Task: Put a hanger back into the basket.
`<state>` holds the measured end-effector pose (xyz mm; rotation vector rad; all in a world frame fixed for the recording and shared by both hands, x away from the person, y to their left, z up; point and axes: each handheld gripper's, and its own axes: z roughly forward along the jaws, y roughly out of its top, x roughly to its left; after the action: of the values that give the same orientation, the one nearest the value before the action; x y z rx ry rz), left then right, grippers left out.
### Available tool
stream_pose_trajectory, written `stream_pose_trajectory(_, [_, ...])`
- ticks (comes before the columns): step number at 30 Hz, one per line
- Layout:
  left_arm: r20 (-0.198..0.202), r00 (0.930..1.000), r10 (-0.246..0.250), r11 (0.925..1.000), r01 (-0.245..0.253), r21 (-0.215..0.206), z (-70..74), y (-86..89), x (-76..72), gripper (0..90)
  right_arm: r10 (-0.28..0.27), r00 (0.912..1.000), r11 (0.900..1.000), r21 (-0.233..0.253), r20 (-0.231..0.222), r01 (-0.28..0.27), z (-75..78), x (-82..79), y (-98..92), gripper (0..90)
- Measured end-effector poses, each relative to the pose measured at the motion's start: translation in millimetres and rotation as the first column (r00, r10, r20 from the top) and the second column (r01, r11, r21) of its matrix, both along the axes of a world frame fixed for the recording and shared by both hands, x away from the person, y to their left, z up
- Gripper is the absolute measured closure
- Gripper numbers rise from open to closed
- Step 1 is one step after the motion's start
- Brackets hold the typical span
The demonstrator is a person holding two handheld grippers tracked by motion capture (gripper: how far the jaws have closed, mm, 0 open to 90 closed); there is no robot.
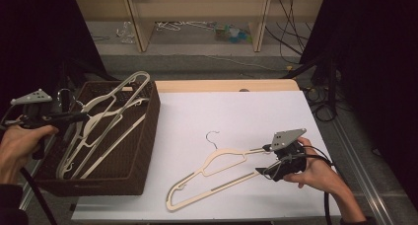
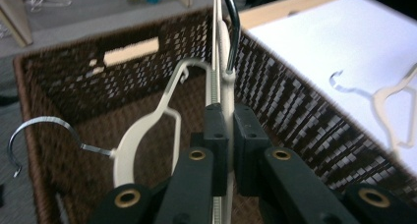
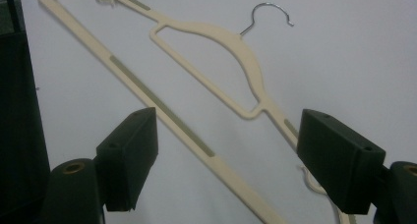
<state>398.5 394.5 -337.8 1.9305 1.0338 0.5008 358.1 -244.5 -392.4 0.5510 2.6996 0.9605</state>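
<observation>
Hanger [image 2: 223,62] clamped upright in left hand-held gripper [image 2: 227,123] over basket [image 2: 305,116]; right hand-held gripper [image 3: 226,155] wide above table hanger [image 3: 216,52]

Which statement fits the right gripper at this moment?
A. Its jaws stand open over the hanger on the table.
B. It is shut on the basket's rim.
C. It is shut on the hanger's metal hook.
A: the right gripper has its jaws wide apart, with the cream hanger lying flat between them.

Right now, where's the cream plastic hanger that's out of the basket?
The cream plastic hanger lies flat on the white table, right of the brown wicker basket, at the open right gripper.
</observation>
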Motion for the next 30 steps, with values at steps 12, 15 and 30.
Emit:
stream_pose_trajectory(12, [-0.125, 0.9919, 0.021, 0.9997, -0.020, 0.015, -22.4, -6.7, 9.7, 85.4, 0.001, 1.0000, 1.000, -0.006, -0.004, -0.001, -0.3, -0.6, 0.2, 24.6])
stream_pose_trajectory(15, [-0.147, 0.9887, 0.031, 0.9993, -0.028, 0.023, -26.0, -11.5, 13.5, 85.4, 0.001, 1.0000, 1.000, -0.008, -0.006, -0.001, -0.1, -0.9, 0.2, 24.6])
stream_pose_trajectory(30, [-0.156, 0.9736, 0.166, 0.9813, -0.148, 0.124, -49.7, -5.5, 32.6, 80.1, 0.006, 1.0000, 1.000, -0.011, -0.007, -0.006, -2.1, -0.5, -1.0, 24.6])
